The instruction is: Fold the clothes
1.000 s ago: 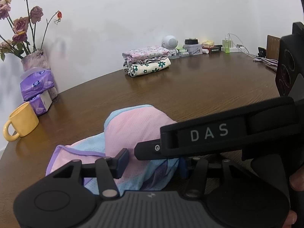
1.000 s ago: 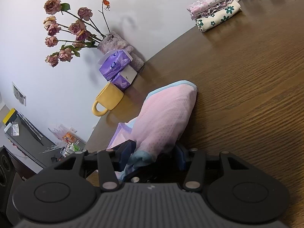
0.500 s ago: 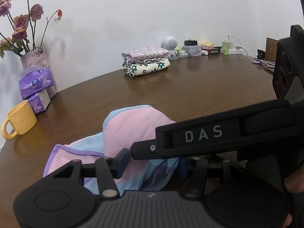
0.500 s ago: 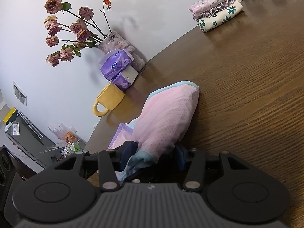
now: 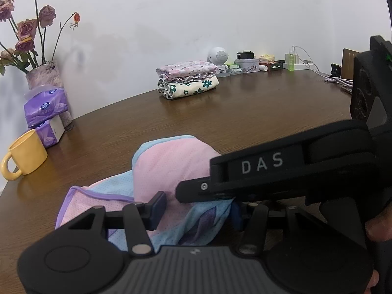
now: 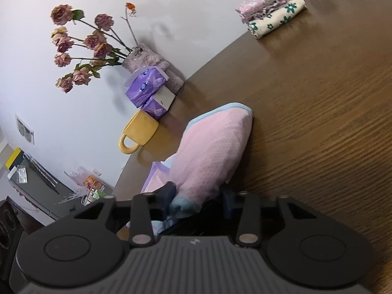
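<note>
— Which way does that pink garment (image 6: 213,152) run?

— Lengthwise away from the right gripper (image 6: 197,202): its near end is bunched between the two fingers, and the rounded, blue-edged far end rests on the wooden table (image 6: 318,112) out ahead. The right fingers are drawn in on the cloth, a narrow gap filled with pink mesh and a blue hem.

— And the left gripper (image 5: 196,208)?

— Its fingers stand further apart, with the same cloth lying between them. The left finger touches the fabric; the right one is partly behind the right gripper's black body (image 5: 281,171), which crosses in front with "DAS" on it. I cannot tell whether it really pinches the cloth.

— What does one camera give that the other doesn't?

— The left one shows the purple-trimmed flap (image 5: 95,196) spread to the left of the hump, and that crossing gripper body. The right one shows the garment's whole length and a cluttered corner off the table's edge.

— How does the cloth look?

— Dotted mesh, pink panels, light-blue borders, some purple patches near the grippers.

— Beyond it?

— To the left a yellow mug (image 5: 24,156), then tissue packs (image 5: 46,115) and a vase of dried roses (image 5: 41,76). Far ahead, a stack of folded floral clothes (image 5: 188,78), with small clutter along the wall behind it.
</note>
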`<act>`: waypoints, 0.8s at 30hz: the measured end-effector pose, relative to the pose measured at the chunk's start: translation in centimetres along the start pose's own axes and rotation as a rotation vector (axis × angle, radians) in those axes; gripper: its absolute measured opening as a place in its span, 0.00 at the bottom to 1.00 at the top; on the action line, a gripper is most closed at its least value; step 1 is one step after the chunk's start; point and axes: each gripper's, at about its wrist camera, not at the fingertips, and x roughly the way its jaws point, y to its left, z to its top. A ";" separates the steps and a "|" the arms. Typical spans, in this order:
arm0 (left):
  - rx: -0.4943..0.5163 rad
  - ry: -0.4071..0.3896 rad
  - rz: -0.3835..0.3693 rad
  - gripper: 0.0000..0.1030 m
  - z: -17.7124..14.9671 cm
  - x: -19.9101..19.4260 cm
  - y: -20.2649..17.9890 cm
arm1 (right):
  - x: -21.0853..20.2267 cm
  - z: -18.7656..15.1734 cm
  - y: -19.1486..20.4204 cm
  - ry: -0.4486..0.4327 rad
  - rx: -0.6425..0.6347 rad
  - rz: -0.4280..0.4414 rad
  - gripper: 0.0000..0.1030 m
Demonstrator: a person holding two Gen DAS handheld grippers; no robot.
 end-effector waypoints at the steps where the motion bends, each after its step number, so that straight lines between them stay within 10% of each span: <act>1: 0.004 -0.001 0.001 0.49 0.0 0.0 0.0 | 0.0 0.0 -0.1 -0.001 0.008 -0.002 0.29; 24: -0.024 -0.028 -0.110 0.59 0.2 -2.7 2.3 | -2.8 3.9 -1.0 0.044 -0.104 -0.139 0.13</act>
